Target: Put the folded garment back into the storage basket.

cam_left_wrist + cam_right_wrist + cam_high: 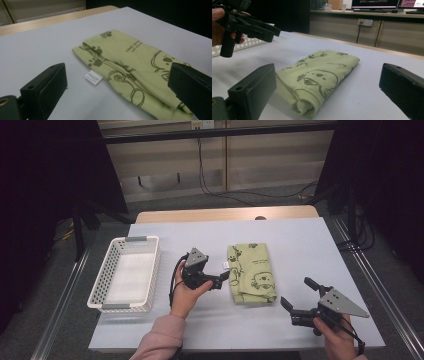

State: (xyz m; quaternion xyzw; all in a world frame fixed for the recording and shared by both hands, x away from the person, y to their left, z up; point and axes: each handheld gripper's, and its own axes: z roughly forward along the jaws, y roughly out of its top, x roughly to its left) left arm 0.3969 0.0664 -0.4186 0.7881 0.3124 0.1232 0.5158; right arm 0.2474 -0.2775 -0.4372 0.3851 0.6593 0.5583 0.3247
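1. Grey table [300, 250] carries a folded green cloth [251, 272] at its middle, with a white basket [125, 275] well to its left.
2. Left gripper [223, 279], jaws spread, holds nothing just beside the cloth's left edge.
3. Right gripper [298, 294] gapes empty near its lower right corner.

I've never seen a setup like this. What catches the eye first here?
A folded green cloth printed with cartoon bears lies mid-table. Two black hand-held tools flank it with jaws apart: the left tool almost at its edge, the right tool nearer the person. A white basket sits at the table's left.
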